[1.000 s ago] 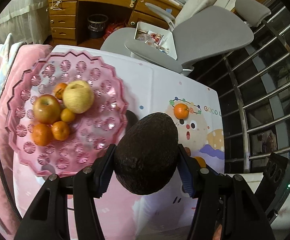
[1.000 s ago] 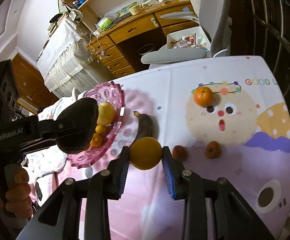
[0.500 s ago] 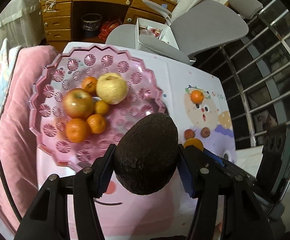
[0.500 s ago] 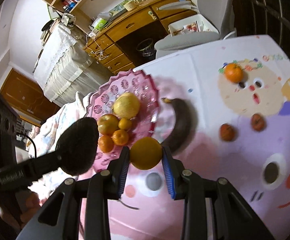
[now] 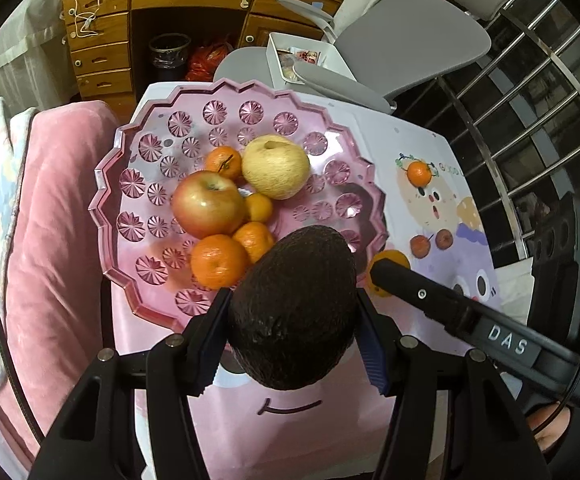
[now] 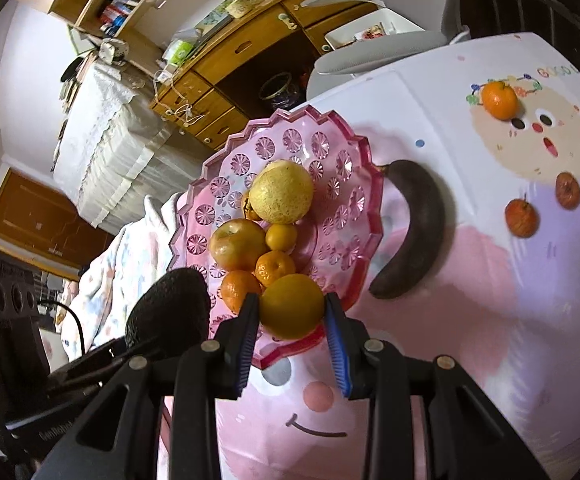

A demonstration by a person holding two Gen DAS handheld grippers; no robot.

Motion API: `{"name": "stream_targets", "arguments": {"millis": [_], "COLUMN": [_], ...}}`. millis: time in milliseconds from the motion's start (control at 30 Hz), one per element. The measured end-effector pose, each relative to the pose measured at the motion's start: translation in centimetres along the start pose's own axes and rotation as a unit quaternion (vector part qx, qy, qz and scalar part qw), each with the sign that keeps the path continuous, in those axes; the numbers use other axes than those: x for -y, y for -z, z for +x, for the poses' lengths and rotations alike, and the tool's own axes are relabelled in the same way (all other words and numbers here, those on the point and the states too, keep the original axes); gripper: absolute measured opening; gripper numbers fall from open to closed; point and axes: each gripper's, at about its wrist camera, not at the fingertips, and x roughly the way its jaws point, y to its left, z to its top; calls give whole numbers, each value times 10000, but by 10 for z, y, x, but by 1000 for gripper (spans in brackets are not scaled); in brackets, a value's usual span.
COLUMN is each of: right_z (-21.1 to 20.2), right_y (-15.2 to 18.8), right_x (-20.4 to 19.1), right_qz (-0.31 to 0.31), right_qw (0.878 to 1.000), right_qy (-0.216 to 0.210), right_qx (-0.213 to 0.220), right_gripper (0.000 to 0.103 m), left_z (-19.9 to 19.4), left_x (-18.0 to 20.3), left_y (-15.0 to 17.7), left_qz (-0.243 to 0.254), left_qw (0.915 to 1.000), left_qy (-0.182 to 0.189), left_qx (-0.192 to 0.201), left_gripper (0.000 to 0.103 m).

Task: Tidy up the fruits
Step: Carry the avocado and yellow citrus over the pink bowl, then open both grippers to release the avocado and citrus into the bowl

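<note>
My left gripper [image 5: 294, 312] is shut on a dark avocado [image 5: 294, 308], which hangs over the near rim of the pink fruit plate [image 5: 129, 208]. My right gripper [image 6: 292, 316] is shut on a yellow-orange citrus fruit [image 6: 292, 306] above the plate's near edge [image 6: 354, 256]. The plate holds a red apple [image 5: 207, 204], a pale yellow apple [image 5: 275, 166] and several small oranges [image 5: 217, 264]. The right gripper's finger [image 5: 430, 296] with its citrus [image 5: 388, 264] shows just right of the avocado. The avocado [image 6: 169, 312] sits left of the citrus in the right wrist view.
On the cartoon tablecloth lie a blackened banana [image 6: 414, 236] beside the plate, one orange [image 6: 500, 100] and two small reddish fruits [image 6: 522, 218] farther right. A grey office chair [image 5: 402, 48] and wooden desk [image 5: 177, 4] stand beyond the table. A pink cushion [image 5: 49, 220] borders the left.
Both grippers moved toward the pink plate with their fruit still held. The plate now fills more of each view and the two grippers are closer together.
</note>
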Motion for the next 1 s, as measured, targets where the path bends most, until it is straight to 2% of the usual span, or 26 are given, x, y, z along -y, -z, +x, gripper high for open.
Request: {"name": "stream_targets", "arguments": {"millis": [400,433,500,533,733,1000], "right_z": [17,18,21,22,17,0], "right_y": [-1,-1,-1,-1,1,6], "right_x": [-1,-1,0,1,2,21], "right_qz": [462,490,545,590,655,936], "right_qw": [9985,9983,9980,9977,9975,9952], "right_qy": [303,324,332,330,266,231], "right_qx": [59,49,6,-15,65,183], "right_gripper": [34,34,34,35,55,58], "left_z": [17,16,12,10,6,-2], "left_x": [-21,-21,-17,-14,-6,11], "left_y": [-3,-3,-6,-7,-6,3], "left_qz": [88,116,271,349,431,470], "left_qw": [9996,9997,9995,9993,9990,9989], "left_qy": [12,48,89,16,-11,5], "left_qx": [-267,-224,-145,-119,-135,10], "left_gripper": [58,59,72,82,83,83]}}
